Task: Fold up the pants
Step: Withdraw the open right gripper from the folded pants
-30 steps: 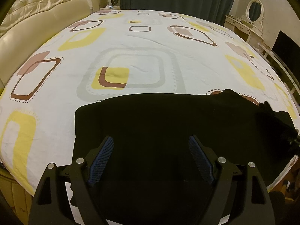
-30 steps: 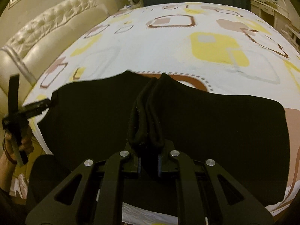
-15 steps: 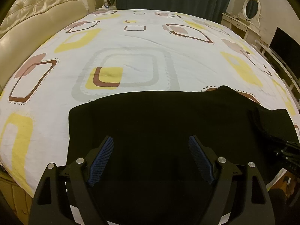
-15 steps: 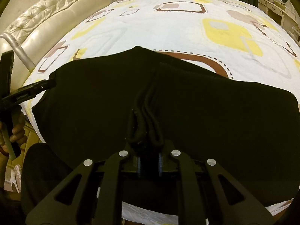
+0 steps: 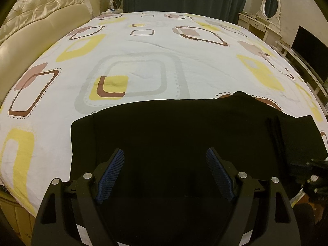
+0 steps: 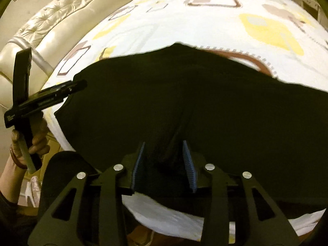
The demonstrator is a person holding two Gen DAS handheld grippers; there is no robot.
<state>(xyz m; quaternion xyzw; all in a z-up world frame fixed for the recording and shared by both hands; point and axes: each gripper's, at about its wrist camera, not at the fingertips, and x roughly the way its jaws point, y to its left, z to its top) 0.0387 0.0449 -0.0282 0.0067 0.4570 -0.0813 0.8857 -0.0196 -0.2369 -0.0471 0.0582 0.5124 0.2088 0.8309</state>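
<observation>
Right wrist: right gripper [image 6: 164, 157] tilted over pants [image 6: 184, 94]

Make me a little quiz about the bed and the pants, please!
1. What colour are the pants?
2. True or false: the left tool is pinching the pants.
3. Where do the pants lie on the bed? A) by the near edge B) far end, by the curtain C) on the headboard

Key: 1. Black. 2. False, it stands open above them. 3. A.
</observation>
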